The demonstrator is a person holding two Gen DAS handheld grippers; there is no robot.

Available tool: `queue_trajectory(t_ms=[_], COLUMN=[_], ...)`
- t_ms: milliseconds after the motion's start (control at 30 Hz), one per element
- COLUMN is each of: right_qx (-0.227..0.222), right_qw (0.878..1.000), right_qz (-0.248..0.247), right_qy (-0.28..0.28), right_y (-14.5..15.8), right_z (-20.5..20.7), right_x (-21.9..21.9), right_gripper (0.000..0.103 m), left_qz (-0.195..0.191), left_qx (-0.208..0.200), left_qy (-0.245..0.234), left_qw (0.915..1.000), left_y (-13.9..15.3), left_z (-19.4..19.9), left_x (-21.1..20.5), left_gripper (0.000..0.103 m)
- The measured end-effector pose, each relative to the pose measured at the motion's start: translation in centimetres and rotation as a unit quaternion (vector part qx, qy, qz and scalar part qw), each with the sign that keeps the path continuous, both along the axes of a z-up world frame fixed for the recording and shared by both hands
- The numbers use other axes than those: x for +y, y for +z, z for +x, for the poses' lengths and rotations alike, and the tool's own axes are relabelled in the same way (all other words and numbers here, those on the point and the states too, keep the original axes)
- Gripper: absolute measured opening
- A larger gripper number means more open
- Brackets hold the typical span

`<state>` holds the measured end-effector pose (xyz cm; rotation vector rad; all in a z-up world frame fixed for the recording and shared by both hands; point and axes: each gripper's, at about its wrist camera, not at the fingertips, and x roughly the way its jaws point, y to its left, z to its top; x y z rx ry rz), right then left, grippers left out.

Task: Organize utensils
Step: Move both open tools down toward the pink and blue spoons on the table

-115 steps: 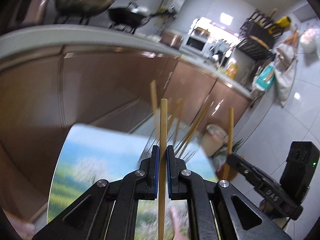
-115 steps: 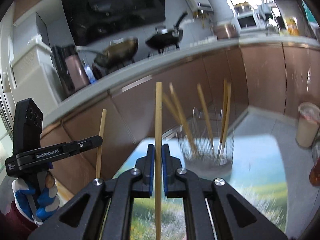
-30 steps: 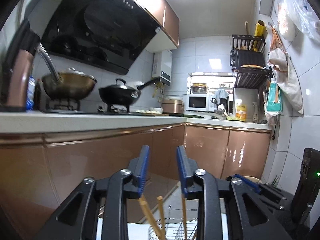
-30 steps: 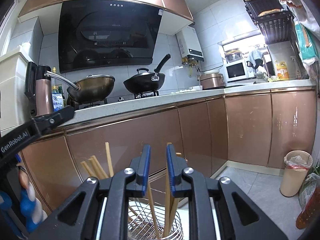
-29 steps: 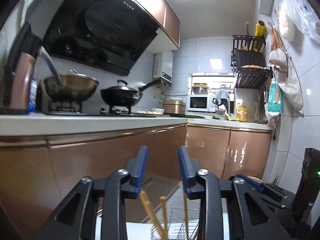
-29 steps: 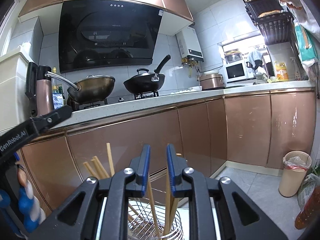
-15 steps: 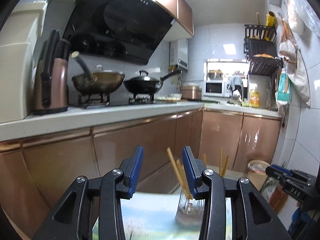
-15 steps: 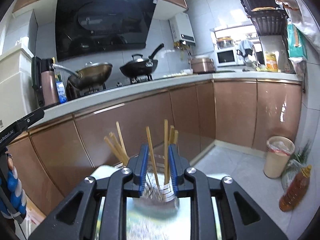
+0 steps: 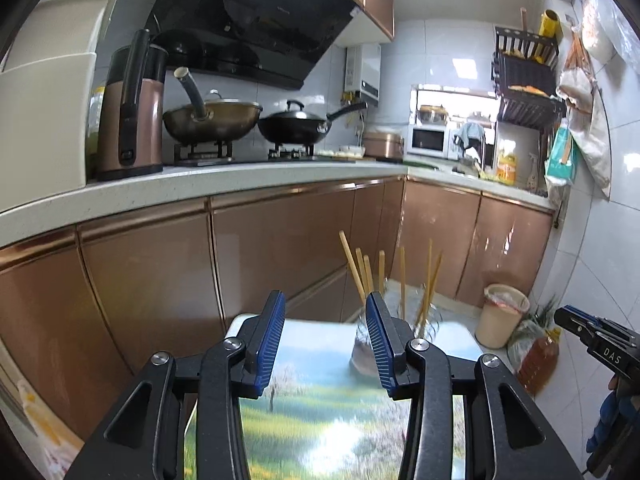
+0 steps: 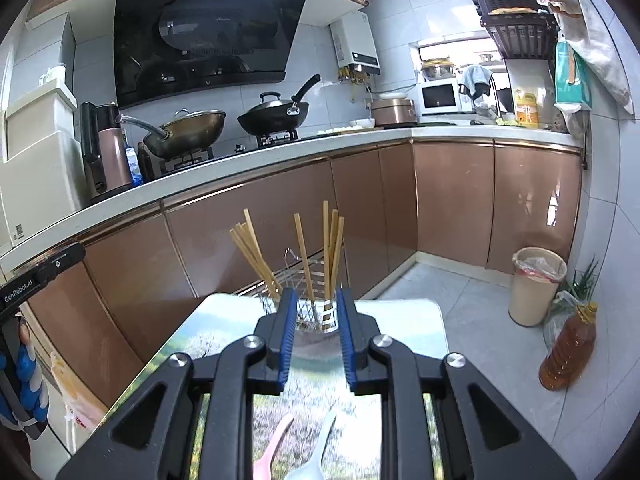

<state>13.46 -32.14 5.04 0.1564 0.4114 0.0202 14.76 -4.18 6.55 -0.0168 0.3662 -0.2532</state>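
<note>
On the small counter point(image 10: 404, 312) with the landscape print, a wire holder point(image 10: 308, 304) stands near the far edge, and the wooden chopsticks point(image 10: 304, 252) stand in it, fanned out and leaning at different angles. From the left wrist view the same chopsticks point(image 9: 400, 276) show blurred, just right of the left claw's right finger.

The left claw point(image 9: 326, 344) hangs above the near part of the counter with its blue-padded fingers spread wide and nothing between them. The right claw point(image 10: 316, 340) is also released, its fingers parted more narrowly, empty, and lined up with the holder, which shows in the gap between them but sits beyond the tips.

At the near edge of the counter, below the right claw, lie a pink spoon point(image 10: 272, 448) and a pale blue spoon point(image 10: 320, 452), side by side.

Behind it all runs a white kitchen worktop point(image 10: 240, 160) over copper-coloured cabinets, with two woks point(image 10: 276, 118) on the hob. On the tiled floor to the right stand a waste bin point(image 10: 536, 284) and a bottle of oil point(image 10: 568, 348), near each other.
</note>
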Motion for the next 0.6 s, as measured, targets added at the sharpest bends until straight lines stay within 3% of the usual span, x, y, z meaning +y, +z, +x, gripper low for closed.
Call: queue_trajectory(t_ms=[300,367,600], right_qx=[0.029,0.035,0.073], right_qw=[1.000,0.999,0.997], right_qz=[0.000,0.000,-0.004], right_qy=[0.004,0.004,0.004], right_y=[-0.7,-0.9,-2.7], right_z=[-3.5,-3.9,-4.1], right_x=[-0.2,-0.3,-1.1], right_gripper=[0.022,0.027,0.030], left_qz=[0.014,0.016,0.015], left_qx=[0.055,0.068,0.131], left_qy=[-0.023,-0.029,-0.055], left_qw=[0.9981,0.9971,0.9898], left_y=[-1.2,-1.8,-4.6], left_z=[-2.4,-2.4,-1.2], left_x=[-0.3,-0.5,-1.8], left_gripper=[0.045,0.045,0.045])
